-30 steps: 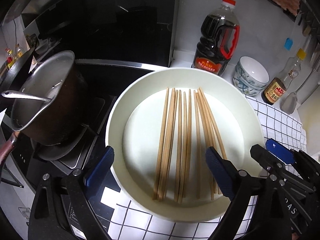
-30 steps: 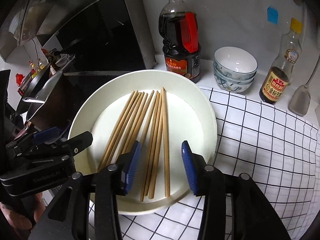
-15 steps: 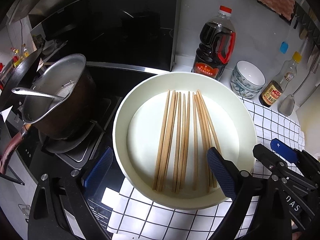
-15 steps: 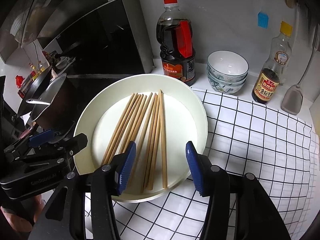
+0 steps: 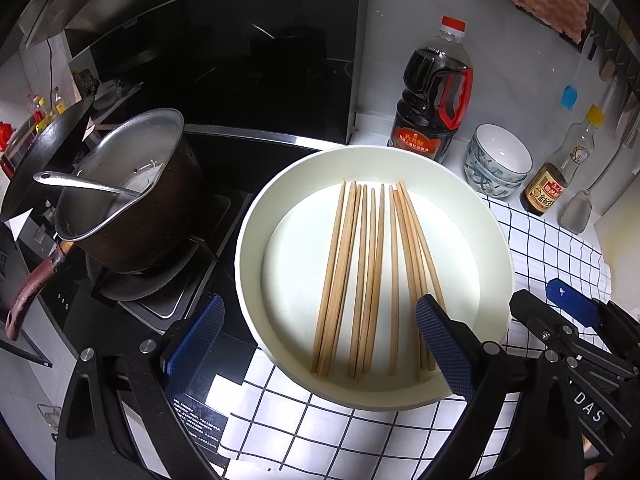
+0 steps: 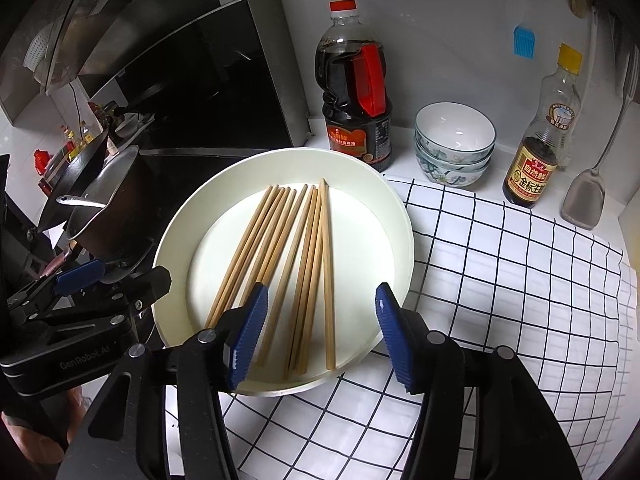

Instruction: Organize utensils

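Observation:
Several wooden chopsticks [image 5: 372,272] [image 6: 280,248] lie side by side, slightly fanned, in a white deep plate [image 5: 248,248] [image 6: 400,216] on the counter. My left gripper [image 5: 316,332] hovers open and wide above the plate's near rim; one finger is over the stove edge, the other over the chopsticks' near ends. My right gripper [image 6: 320,320] hangs above the near ends of the right-hand chopsticks. Its jaws are opening and the pads press on nothing. Each gripper shows at the edge of the other's view.
A black-and-white checked cloth [image 6: 500,280] lies under and right of the plate. Behind stand a dark sauce bottle [image 5: 432,96], stacked bowls [image 5: 500,160], a small bottle [image 5: 560,176] and a spatula [image 5: 576,212]. A pot with a ladle [image 5: 132,200] sits on the stove at left.
Both grippers have drawn back a little from the plate, which now looks smaller. The right gripper's jaws have spread wider. The chopsticks have not moved.

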